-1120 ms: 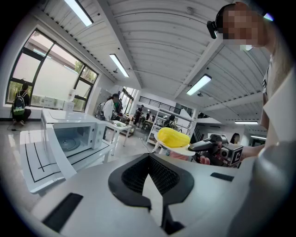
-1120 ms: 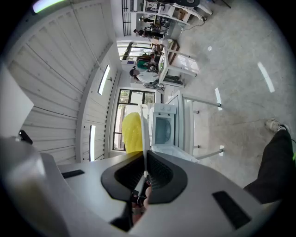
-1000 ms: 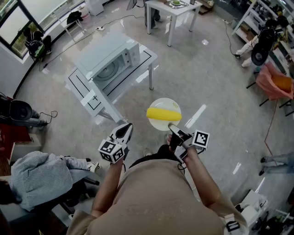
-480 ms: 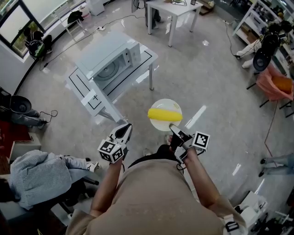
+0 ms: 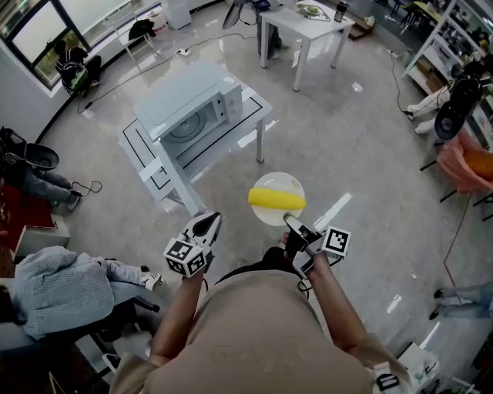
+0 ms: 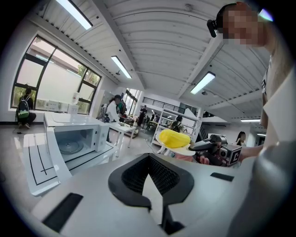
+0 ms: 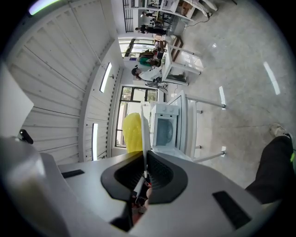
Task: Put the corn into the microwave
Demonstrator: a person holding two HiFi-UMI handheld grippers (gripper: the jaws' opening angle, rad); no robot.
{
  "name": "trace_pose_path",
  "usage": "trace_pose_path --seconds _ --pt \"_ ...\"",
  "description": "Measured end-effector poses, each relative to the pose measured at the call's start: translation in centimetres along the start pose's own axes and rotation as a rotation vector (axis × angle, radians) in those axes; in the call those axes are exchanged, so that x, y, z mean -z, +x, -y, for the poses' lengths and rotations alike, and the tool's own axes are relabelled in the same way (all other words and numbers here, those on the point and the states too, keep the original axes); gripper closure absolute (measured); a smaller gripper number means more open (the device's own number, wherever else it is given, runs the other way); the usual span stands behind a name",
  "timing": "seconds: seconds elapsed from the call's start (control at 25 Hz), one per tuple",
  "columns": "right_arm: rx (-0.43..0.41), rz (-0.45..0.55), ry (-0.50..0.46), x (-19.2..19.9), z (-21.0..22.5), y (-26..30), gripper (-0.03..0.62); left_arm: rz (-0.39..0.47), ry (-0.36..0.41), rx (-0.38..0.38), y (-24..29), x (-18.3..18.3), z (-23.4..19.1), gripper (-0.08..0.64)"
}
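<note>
A yellow corn cob [image 5: 276, 198] lies on a small white plate [image 5: 277, 182]. My right gripper [image 5: 291, 222] is shut on the plate's near rim and holds it level in the air above the floor. In the right gripper view the plate [image 7: 145, 134] shows edge-on between the jaws, with the corn [image 7: 132, 132] beside it. The white microwave [image 5: 192, 108] stands on a low white table ahead and to the left, its door [image 5: 150, 158] swung open and the turntable showing. My left gripper [image 5: 206, 222] hangs empty with its jaws together, to the left of the plate.
A white table [image 5: 304, 23] stands further back. A seated person in a grey top [image 5: 58, 288] is close on the left. An orange chair [image 5: 466, 161] and shelving are on the right. Grey floor lies between me and the microwave table [image 5: 246, 115].
The view has slid slightly, so the microwave and plate sit a little lower in the picture. The plate with the corn stays gripped. The left gripper has barely moved.
</note>
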State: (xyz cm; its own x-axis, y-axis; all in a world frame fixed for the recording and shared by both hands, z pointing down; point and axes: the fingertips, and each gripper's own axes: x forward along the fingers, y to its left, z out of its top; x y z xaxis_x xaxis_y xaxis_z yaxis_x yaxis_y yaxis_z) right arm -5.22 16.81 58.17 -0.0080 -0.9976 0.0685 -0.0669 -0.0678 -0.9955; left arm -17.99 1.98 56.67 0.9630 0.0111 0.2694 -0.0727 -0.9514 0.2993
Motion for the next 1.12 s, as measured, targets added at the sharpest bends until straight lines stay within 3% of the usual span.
trace_pose_path --seconds 0.4,0.72,1.12 --pt "-0.003 -0.154 -0.067 -8.3 -0.9 1.1 0.572 0.051 -0.071 -0.126 6.1 -2.2 0.3 0.558" --pt "-0.029 -0.247 -0.05 -14.7 -1.7 -0.1 0.572 0.079 -0.074 -0.221 10.9 -3.7 3.0 0.558" --pt "-0.012 -0.364 -0.032 -17.3 0.4 1.7 0.572 0.117 -0.127 -0.406 8.7 -3.4 2.2 0.558"
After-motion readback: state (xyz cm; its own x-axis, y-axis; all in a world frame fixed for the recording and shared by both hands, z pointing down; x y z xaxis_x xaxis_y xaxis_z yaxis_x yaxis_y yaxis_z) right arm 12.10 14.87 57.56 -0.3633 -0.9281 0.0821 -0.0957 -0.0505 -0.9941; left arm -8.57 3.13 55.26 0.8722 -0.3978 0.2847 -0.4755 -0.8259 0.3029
